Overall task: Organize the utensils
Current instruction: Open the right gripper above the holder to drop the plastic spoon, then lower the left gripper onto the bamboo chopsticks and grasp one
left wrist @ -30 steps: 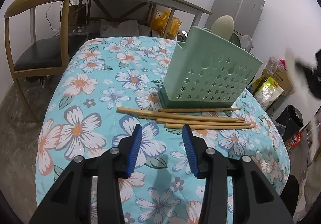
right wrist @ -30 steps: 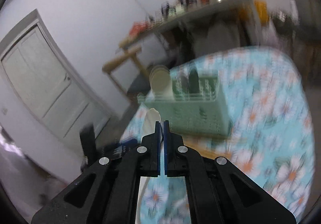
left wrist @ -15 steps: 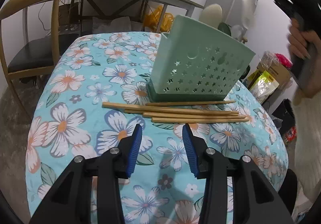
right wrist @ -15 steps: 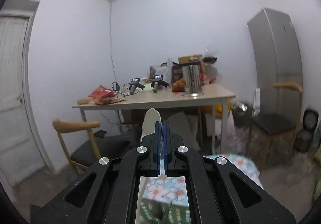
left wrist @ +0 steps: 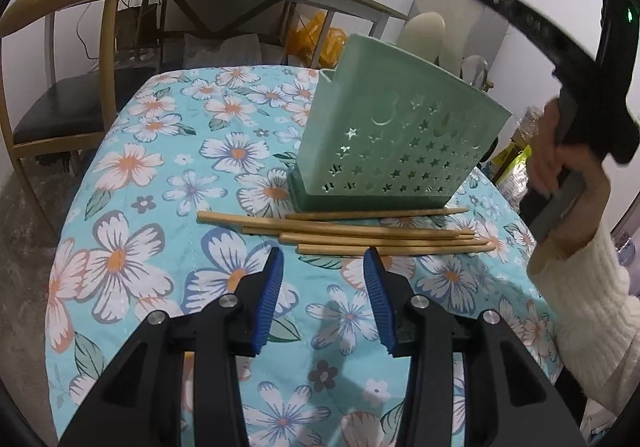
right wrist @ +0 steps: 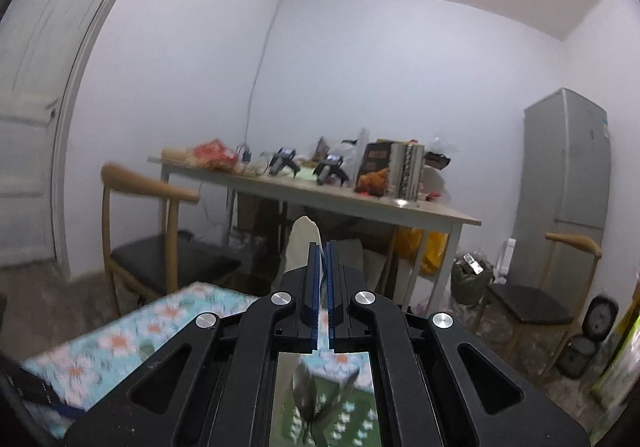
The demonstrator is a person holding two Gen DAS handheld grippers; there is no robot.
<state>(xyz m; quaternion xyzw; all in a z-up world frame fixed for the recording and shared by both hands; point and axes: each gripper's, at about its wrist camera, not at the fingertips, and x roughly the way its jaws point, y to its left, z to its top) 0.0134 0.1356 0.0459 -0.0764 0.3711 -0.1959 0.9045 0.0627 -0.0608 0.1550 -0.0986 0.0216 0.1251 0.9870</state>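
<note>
Just ahead of the left gripper [left wrist: 323,279], whose jaws stand apart and empty, four wooden chopsticks [left wrist: 372,233] lie crosswise before the green utensil caddy [left wrist: 400,143], while the right gripper [right wrist: 322,279] clamps a pale spoon [right wrist: 302,247] aloft.
</note>
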